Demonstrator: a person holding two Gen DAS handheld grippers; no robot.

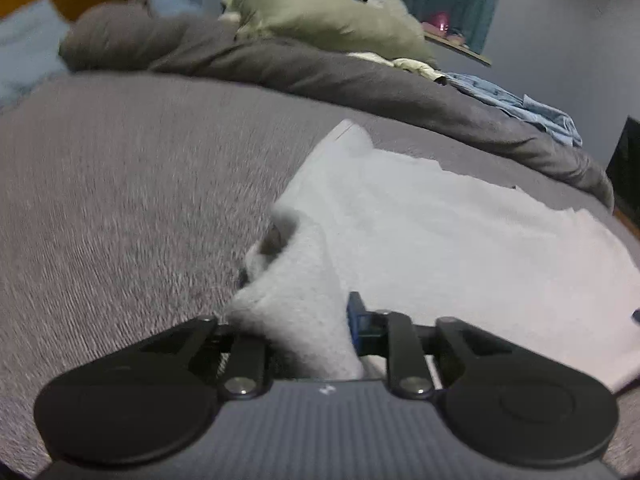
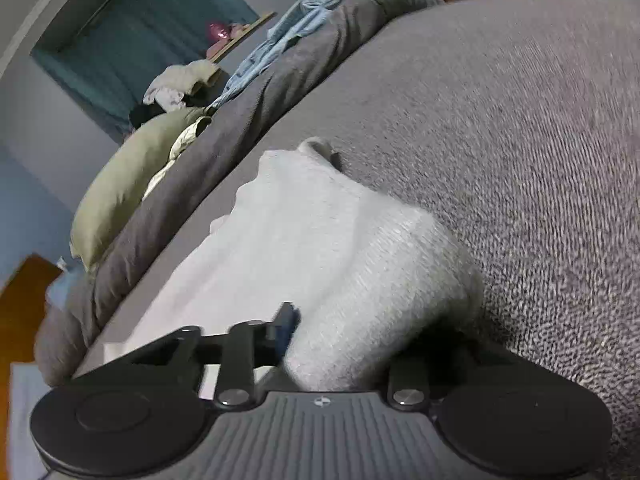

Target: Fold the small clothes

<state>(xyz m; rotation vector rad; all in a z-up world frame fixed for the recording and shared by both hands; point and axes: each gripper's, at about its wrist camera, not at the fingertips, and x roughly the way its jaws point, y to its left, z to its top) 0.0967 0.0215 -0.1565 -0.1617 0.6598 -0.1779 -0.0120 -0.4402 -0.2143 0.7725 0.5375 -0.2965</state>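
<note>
Where both grippers pinch it, white garment (image 1: 420, 236) bunched, knit-textured, otherwise flat

You're working on a bed covered in a grey ribbed knit blanket (image 1: 132, 200). A white fleecy garment (image 1: 440, 232) lies spread on it. Behind, a rumpled dark grey duvet (image 1: 320, 72) runs across, carrying an olive-green pillow (image 1: 328, 16) and crumpled light-blue denim clothing (image 1: 520, 108).

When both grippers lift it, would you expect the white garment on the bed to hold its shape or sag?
The white garment will probably sag: it already bunches where the left gripper pinches it. It looks light, a thin knit lying flat on the grey bedcover, and seems unlikely to slip.
</note>
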